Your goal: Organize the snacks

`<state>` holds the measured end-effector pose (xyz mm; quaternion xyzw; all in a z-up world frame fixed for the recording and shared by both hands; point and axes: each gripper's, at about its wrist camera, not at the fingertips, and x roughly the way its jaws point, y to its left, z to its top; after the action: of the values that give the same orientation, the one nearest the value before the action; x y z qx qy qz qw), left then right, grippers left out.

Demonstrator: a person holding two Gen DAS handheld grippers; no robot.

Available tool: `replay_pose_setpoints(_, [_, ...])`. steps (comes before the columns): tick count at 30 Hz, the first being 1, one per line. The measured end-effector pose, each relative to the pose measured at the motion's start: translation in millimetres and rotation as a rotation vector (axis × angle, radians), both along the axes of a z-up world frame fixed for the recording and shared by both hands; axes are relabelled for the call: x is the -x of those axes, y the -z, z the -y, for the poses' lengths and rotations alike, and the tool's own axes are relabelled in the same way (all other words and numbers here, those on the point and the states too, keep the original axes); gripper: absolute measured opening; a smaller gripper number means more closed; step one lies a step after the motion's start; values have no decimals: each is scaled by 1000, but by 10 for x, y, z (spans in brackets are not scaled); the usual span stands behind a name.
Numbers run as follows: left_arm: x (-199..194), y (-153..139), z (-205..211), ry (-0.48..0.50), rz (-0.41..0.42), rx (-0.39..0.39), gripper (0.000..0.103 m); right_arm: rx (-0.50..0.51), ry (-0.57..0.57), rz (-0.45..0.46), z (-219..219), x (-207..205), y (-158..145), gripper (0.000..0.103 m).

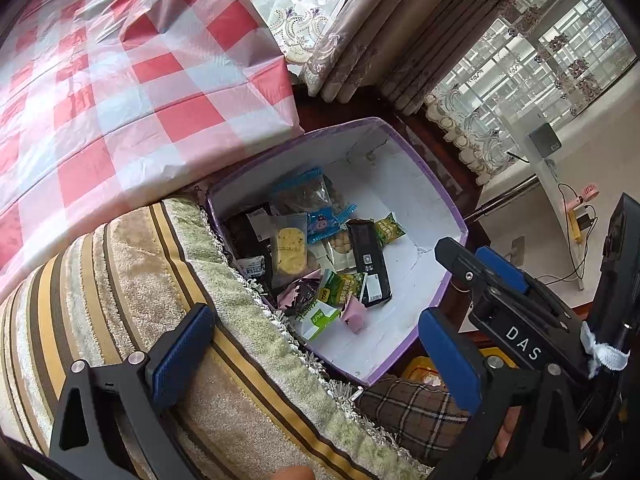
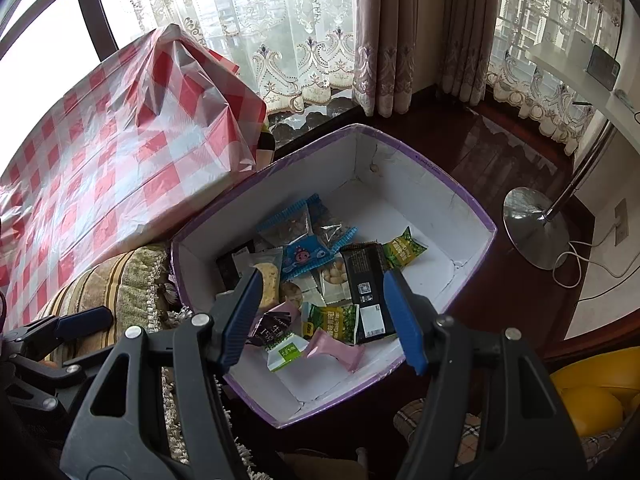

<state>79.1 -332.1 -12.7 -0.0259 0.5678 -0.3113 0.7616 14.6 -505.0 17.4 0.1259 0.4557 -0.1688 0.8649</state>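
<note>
A purple box with a white inside [image 1: 404, 184] [image 2: 400, 184] sits on the dark floor and holds several snacks. Among them are a long black bar [image 1: 370, 264] [image 2: 362, 276], a yellow cake in clear wrap [image 1: 289, 252] [image 2: 269, 276], a blue packet [image 1: 322, 224] [image 2: 304, 258], green packets [image 1: 390, 229] [image 2: 404, 250] and a pink packet [image 1: 354, 316] [image 2: 336, 350]. My left gripper [image 1: 316, 344] stands wide open over the box's near left edge, with nothing between its pads. Above the snack pile my right gripper [image 2: 322, 312] hangs open and empty; it also shows at the box's right side [image 1: 468, 254].
A red-and-white checked plastic cover [image 1: 120, 80] [image 2: 120, 152] rises behind the box on the left. A striped fringed cushion [image 1: 120, 280] presses against the box. Plaid fabric [image 1: 412, 412] and a yellow object [image 2: 592, 392] lie near. A lamp base [image 2: 536, 228] and cables stand to the right.
</note>
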Motion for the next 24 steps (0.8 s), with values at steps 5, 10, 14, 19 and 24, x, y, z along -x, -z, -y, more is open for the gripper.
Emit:
replay_pose_setpoints(5, [1, 7, 1, -1, -1, 6, 103, 0, 3, 0, 4, 4, 1, 66])
replay_pose_setpoints(10, [2, 4, -1, -2, -2, 6, 103, -1, 4, -1, 6, 0, 5, 66])
replay_pose_setpoints(14, [3, 6, 1, -2, -2, 6, 103, -3, 1, -3, 2, 0, 10, 66])
replay_pose_setpoints(19, [3, 6, 3, -2, -2, 5, 103, -6, 0, -5, 9, 2, 20, 66])
replay_pose_setpoints(24, [2, 4, 0, -2, -2, 6, 103, -7, 1, -5, 19, 2, 22, 66])
